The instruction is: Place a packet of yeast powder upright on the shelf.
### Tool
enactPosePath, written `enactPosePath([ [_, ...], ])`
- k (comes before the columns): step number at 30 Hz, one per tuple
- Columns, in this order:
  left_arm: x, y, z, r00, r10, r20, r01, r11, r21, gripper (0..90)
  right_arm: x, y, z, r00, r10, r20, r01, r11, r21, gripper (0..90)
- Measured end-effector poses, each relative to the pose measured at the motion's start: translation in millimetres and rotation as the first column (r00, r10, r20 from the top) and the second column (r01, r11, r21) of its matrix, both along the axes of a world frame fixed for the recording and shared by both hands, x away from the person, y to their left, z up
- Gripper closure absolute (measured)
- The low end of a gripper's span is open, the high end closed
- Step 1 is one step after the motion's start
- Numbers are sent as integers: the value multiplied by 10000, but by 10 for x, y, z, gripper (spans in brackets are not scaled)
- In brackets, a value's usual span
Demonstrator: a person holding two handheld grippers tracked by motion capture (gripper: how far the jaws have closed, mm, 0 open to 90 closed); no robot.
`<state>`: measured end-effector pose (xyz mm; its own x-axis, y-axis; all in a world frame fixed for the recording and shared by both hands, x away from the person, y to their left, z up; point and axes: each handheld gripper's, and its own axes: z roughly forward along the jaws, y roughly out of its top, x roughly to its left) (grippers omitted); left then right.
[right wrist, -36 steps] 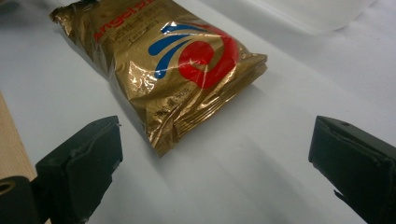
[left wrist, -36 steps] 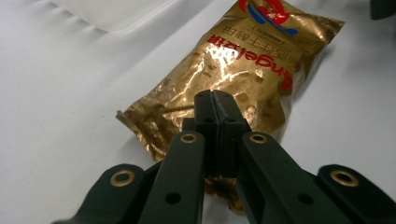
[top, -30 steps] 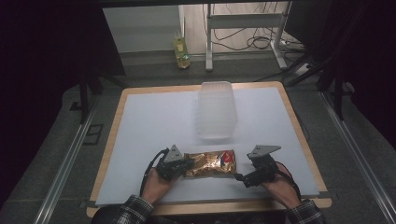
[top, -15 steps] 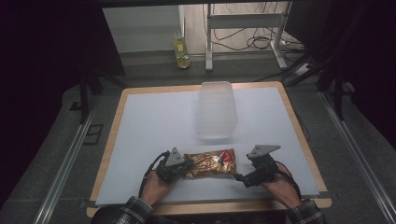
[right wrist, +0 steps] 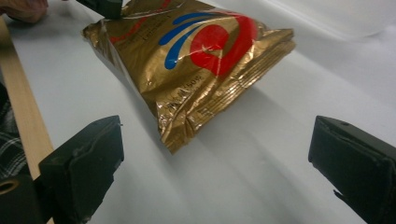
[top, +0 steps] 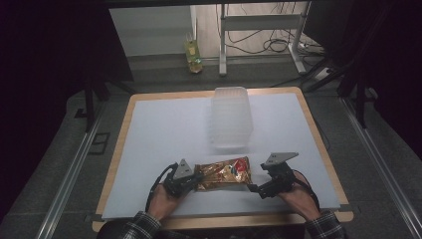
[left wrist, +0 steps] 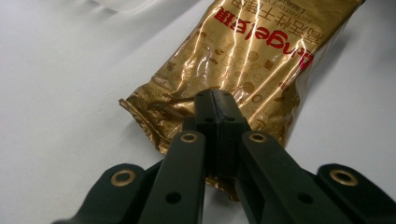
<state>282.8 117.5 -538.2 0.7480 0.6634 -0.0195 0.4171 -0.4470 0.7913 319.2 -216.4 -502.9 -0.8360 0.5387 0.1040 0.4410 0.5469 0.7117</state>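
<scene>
A gold foil snack bag (top: 224,173) with red and blue print lies near the front edge of the white table top (top: 159,134). My left gripper (top: 195,178) is shut on the bag's crimped left end; in the left gripper view the jaws are pressed together (left wrist: 217,100) on the foil (left wrist: 243,56). My right gripper (top: 254,189) stands open just right of the bag, its jaws wide apart (right wrist: 215,154) and short of the bag's near end (right wrist: 196,51), which sits slightly raised over its shadow. The left gripper's tip (right wrist: 105,7) shows at the bag's far end.
A clear plastic container (top: 230,118) stands behind the bag at mid-table. The wooden table edge (top: 224,221) runs right in front of both hands. A yellow bottle (top: 193,52) and cables lie on the floor beyond the table.
</scene>
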Motion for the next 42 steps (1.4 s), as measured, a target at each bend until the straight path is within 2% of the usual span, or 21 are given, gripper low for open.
enactPosePath([
  [2, -1, 0, 0, 10000, 17, -14, -17, 10000, -2, 897, 6, 14, -4, 10000, 57, -39, -57, 10000, 18, 33],
  [6, -1, 8, -6, 10000, 35, -35, -35, 10000, -25, 897, 35, 101, -44, 9982, 338, -490, -331, 9993, 151, 33],
  [10, -3, 14, -11, 10000, 59, -58, -59, 10000, -55, 897, 69, 183, -72, 9963, 510, -699, -496, 9985, 212, 33],
  [19, 2, 26, -20, 9998, 100, -164, -103, 9998, -175, 896, 196, 307, -123, 9878, 712, -1383, -628, 9959, 644, 34],
  [21, -2, 23, -19, 9999, 86, -99, -86, 9999, -89, 896, 222, 332, -127, 9857, 759, -1506, -660, 9954, 699, 37],
  [24, -10, 13, -16, 10000, 80, -3, -80, 10000, 28, 896, 251, 376, -114, 9850, 770, -1543, -668, 9953, 706, 43],
  [26, -7, 17, -18, 10000, 75, -44, -75, 10000, -15, 896, 261, 393, -108, 9836, 791, -1624, -673, 9948, 767, 43],
  [27, -2, 24, -23, 9998, 126, -147, -129, 9998, -174, 896, 275, 421, -88, 9819, 830, -1704, -700, 9942, 811, 44],
  [30, -3, 27, -24, 9998, 141, -172, -144, 9997, -176, 896, 281, 458, -58, 9789, 962, -1806, -806, 9925, 918, 44],
  [35, -3, 35, -19, 9997, 124, -228, -125, 9999, -78, 895, 303, 504, 13, 9753, 918, -2010, -662, 9892, 1305, 39],
  [39, -4, 39, -17, 9996, 143, -261, -144, 9999, -57, 895, 315, 561, 79, 9755, 885, -2016, -646, 9904, 1224, 42],
  [42, -11, 39, -16, 9995, 161, -259, -163, 9999, -49, 888, 311, 599, 116, 9804, 739, -1826, -565, 9935, 987, 107],
])
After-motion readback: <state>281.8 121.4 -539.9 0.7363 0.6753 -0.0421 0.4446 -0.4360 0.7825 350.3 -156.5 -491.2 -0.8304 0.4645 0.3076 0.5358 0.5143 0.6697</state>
